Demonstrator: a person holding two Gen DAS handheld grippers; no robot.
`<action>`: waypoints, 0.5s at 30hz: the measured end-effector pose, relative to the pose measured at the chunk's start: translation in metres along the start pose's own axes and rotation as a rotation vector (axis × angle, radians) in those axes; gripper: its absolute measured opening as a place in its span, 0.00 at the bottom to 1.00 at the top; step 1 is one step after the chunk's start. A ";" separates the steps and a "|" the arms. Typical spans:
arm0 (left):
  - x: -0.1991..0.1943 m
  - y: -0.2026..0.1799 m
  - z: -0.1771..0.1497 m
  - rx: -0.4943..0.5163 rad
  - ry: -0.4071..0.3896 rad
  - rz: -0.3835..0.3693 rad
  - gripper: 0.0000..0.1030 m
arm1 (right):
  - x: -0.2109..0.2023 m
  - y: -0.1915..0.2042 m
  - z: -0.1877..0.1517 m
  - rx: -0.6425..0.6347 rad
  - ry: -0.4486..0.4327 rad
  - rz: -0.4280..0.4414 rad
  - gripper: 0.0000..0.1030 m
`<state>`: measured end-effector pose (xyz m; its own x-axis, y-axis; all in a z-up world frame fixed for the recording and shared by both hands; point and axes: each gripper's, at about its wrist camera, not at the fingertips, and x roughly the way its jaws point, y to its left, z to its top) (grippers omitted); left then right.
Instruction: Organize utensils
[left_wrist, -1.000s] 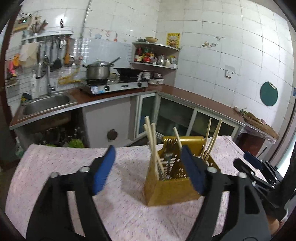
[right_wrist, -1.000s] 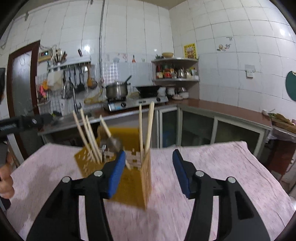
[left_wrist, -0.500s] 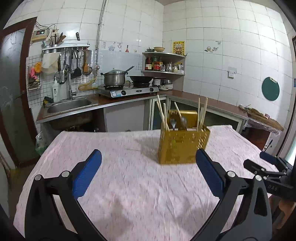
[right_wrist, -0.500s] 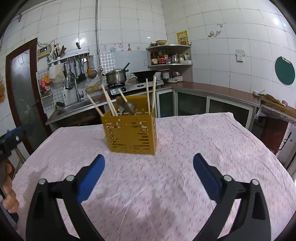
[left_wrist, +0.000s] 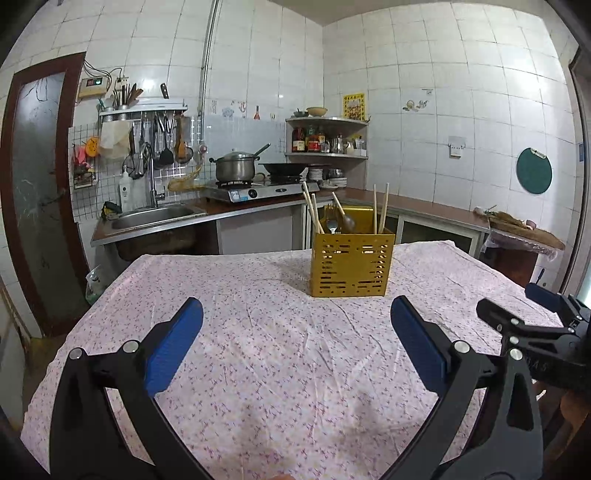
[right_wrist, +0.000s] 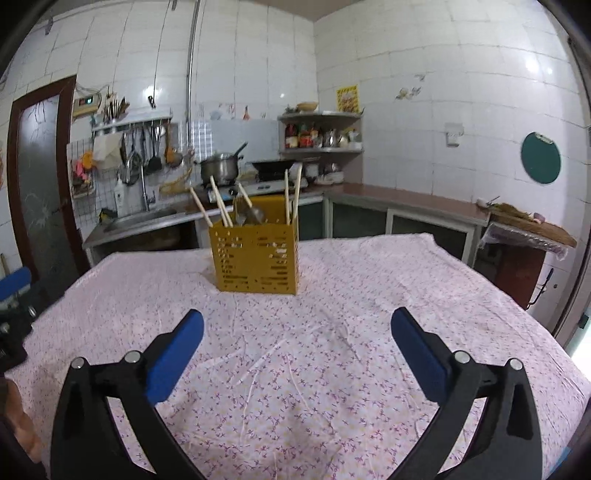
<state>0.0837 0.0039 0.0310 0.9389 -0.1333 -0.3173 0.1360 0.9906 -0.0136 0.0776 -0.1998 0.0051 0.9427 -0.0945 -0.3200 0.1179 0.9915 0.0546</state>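
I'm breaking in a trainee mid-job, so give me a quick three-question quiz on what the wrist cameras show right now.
1. True or false: the left claw grips a chopstick.
2. What stands in the perforated yellow plastic utensil holder on the pink floral tablecloth? A) only knives B) wooden chopsticks and metal spoons C) nothing
3. Fill in: the right claw is ____, with nothing between its blue pads.

Key: 1 false; 2 B; 3 open.
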 end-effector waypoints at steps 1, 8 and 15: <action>-0.003 -0.001 -0.002 -0.004 -0.005 0.001 0.95 | -0.008 0.000 0.000 -0.003 -0.028 -0.013 0.96; -0.015 -0.004 -0.015 -0.017 -0.026 0.003 0.95 | -0.038 0.004 -0.002 -0.026 -0.097 -0.033 0.96; -0.018 -0.004 -0.016 -0.010 -0.021 -0.007 0.95 | -0.041 0.010 -0.004 -0.033 -0.086 -0.034 0.96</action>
<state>0.0613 0.0028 0.0213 0.9444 -0.1407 -0.2972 0.1396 0.9899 -0.0251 0.0391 -0.1857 0.0145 0.9619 -0.1340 -0.2383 0.1414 0.9899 0.0138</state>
